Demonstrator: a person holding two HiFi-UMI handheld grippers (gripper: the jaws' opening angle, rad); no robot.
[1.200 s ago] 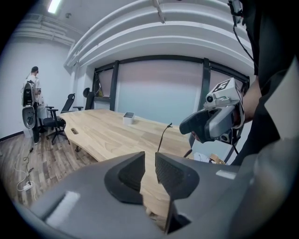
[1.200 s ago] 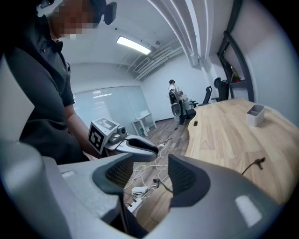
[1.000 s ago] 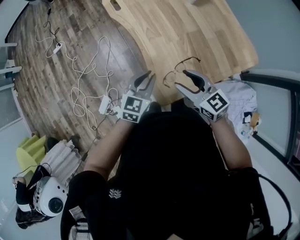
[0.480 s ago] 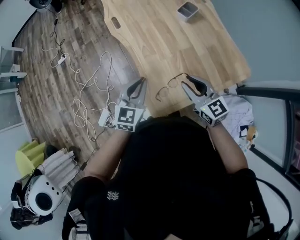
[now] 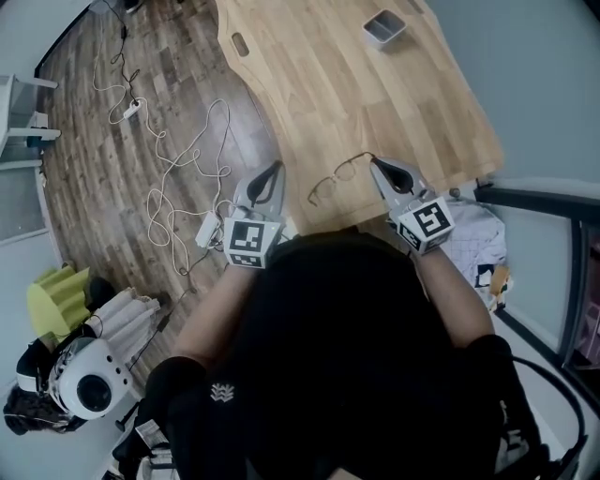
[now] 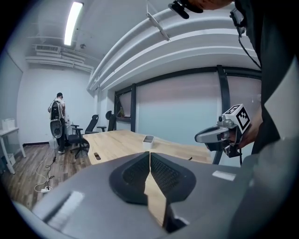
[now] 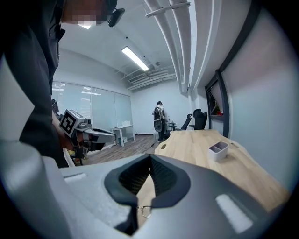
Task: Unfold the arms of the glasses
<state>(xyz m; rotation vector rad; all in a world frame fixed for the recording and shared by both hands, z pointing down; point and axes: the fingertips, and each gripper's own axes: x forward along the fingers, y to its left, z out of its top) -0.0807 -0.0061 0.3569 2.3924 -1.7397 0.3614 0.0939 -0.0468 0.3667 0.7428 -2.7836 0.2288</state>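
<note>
Head view: wire-rimmed glasses [image 5: 333, 180] at near edge of wooden surface [image 5: 394, 94]. Right claw [image 5: 377, 164] closed together, tips clamped on right end of the wire-rimmed glasses. Left claw [image 5: 273, 170] also pressed together, nothing held, just left of the frame and apart from it. Small grey tray [image 5: 384, 25] far back on surface. White cables [image 5: 178, 159] strewn over floor [image 5: 94, 169].

Left gripper view: left claw [image 6: 149, 156] pads meeting, nothing between. Right claw [image 6: 202, 137] off to the right.

Right gripper view: right claw [image 7: 150, 158] pads meeting. Thin wire and small loop of the wire-rimmed glasses [image 7: 144, 210] at pads' lower edge.
</note>
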